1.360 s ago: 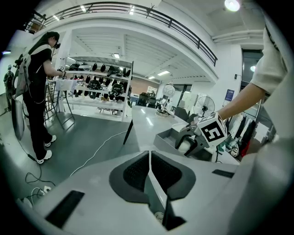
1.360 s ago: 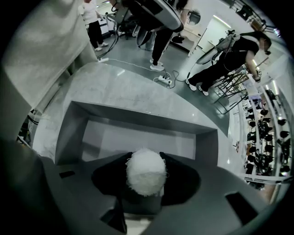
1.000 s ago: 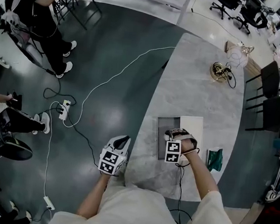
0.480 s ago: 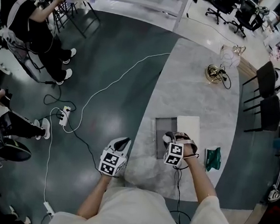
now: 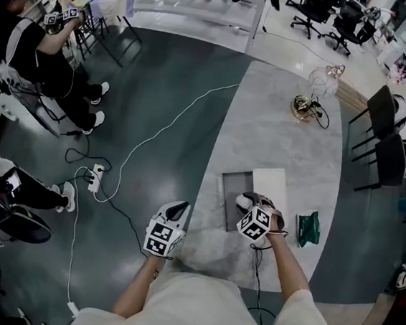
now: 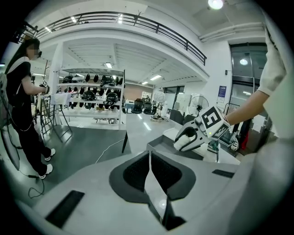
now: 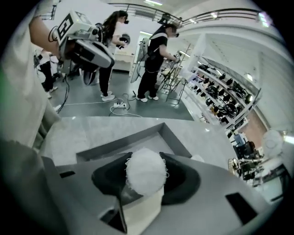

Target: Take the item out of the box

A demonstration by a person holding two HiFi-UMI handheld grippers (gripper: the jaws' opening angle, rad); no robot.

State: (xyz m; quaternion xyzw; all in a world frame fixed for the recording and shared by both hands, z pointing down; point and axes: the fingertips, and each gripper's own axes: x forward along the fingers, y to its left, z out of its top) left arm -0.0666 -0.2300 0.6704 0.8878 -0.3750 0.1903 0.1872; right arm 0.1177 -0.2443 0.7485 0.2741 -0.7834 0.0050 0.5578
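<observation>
As right gripper (image 5: 245, 200) clasps ball (image 7: 146, 170), over box (image 5: 229, 193)

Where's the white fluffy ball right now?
In the right gripper view, the white fluffy ball is clamped between the jaws of the right gripper, over the open grey box on the table.

Head view looks steeply down; both gripper views look low across, sharing the box (image 5: 233, 190).
</observation>
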